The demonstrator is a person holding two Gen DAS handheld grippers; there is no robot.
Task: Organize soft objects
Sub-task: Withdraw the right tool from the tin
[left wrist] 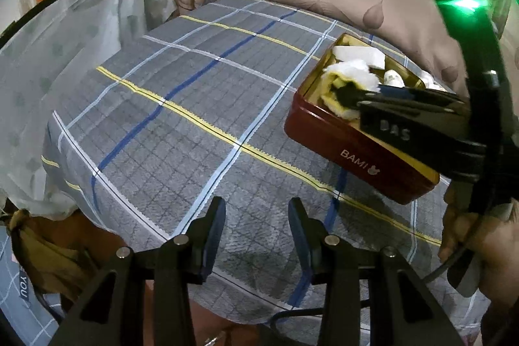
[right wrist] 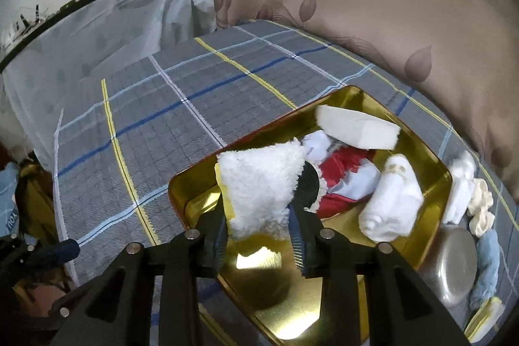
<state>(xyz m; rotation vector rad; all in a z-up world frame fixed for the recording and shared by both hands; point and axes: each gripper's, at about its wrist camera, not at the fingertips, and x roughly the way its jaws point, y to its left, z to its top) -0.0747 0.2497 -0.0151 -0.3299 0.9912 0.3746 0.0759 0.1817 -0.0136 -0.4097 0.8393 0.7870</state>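
Note:
A red tin box [left wrist: 356,148] with a gold inside [right wrist: 434,180] lies on the plaid bed cover at the right. It holds a white foam block [right wrist: 356,125], a red and white cloth [right wrist: 347,171] and a rolled white towel [right wrist: 392,200]. My right gripper [right wrist: 259,232] is shut on a fluffy white and yellow cloth [right wrist: 259,184] and holds it over the box; it shows in the left wrist view [left wrist: 350,99] too. My left gripper [left wrist: 256,229] is open and empty above the bed cover, left of the box.
Beside the box on the right lie white foam pieces [right wrist: 464,184], a cream flower-shaped piece [right wrist: 483,206], a blue cloth [right wrist: 486,268] and a round metal lid [right wrist: 451,265]. A patterned pillow [right wrist: 389,5] lies behind. A bundle in a translucent bag [left wrist: 65,54] lies at the left.

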